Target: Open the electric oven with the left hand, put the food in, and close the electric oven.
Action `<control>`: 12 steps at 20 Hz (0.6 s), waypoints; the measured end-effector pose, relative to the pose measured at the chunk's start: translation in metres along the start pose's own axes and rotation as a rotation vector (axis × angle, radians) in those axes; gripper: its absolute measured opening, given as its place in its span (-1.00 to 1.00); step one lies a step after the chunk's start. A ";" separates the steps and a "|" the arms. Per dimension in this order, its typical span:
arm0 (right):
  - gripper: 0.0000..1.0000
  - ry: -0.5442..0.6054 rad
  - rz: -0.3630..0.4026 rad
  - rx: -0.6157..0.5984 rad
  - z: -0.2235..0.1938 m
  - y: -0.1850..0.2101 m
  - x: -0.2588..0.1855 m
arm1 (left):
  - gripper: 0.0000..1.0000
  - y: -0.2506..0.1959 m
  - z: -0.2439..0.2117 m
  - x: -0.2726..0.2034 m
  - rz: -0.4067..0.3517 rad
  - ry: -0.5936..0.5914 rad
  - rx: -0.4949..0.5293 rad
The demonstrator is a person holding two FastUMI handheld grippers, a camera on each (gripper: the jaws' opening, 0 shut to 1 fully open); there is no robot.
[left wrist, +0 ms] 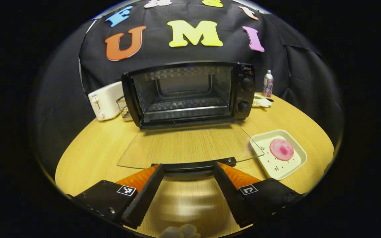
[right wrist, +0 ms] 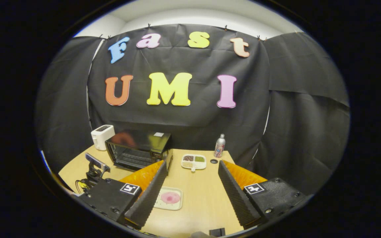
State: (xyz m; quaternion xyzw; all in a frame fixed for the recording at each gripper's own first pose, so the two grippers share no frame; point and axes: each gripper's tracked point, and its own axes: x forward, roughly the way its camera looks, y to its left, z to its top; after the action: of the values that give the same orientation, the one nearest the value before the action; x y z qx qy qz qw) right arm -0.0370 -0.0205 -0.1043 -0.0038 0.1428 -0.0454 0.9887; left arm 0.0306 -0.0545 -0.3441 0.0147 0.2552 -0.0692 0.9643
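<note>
The black electric oven (left wrist: 190, 94) stands open at the back of the wooden table. Its glass door (left wrist: 190, 145) lies flat toward me, and the rack inside is bare. My left gripper (left wrist: 188, 166) is open, one fingertip at each side of the middle of the door's black handle (left wrist: 193, 164), not squeezing it. A pink round food (left wrist: 281, 149) lies on a white square plate (left wrist: 270, 165) right of the door. My right gripper (right wrist: 193, 163) hangs open and empty high above the table, over the plate (right wrist: 177, 206) with the food (right wrist: 170, 197) and the oven (right wrist: 137, 148).
A white toaster (left wrist: 106, 100) stands left of the oven. Right of the oven are a divided snack tray (right wrist: 193, 162), a small bottle (right wrist: 220, 146) and a black cap (right wrist: 214, 161). The left gripper's housing with cables (right wrist: 93, 167) is in front of the oven.
</note>
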 end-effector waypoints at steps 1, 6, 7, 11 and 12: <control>0.99 0.008 0.005 -0.001 -0.005 -0.001 0.004 | 0.94 0.002 0.006 -0.005 0.003 -0.013 -0.006; 0.99 0.107 0.073 0.010 -0.051 0.006 0.032 | 0.93 0.028 0.044 -0.048 0.058 -0.094 -0.030; 0.99 0.133 0.085 0.007 -0.062 0.007 0.039 | 0.93 0.032 0.054 -0.060 0.066 -0.116 -0.039; 0.94 0.228 0.140 0.005 -0.108 0.015 0.071 | 0.93 0.051 0.098 -0.113 0.104 -0.208 -0.034; 0.94 0.256 0.152 0.004 -0.122 0.018 0.081 | 0.94 0.053 0.109 -0.127 0.113 -0.230 -0.029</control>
State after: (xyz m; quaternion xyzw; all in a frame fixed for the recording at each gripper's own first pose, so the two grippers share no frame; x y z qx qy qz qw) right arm 0.0071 -0.0097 -0.2441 0.0146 0.2675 0.0293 0.9630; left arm -0.0174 0.0071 -0.1870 0.0071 0.1428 -0.0125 0.9896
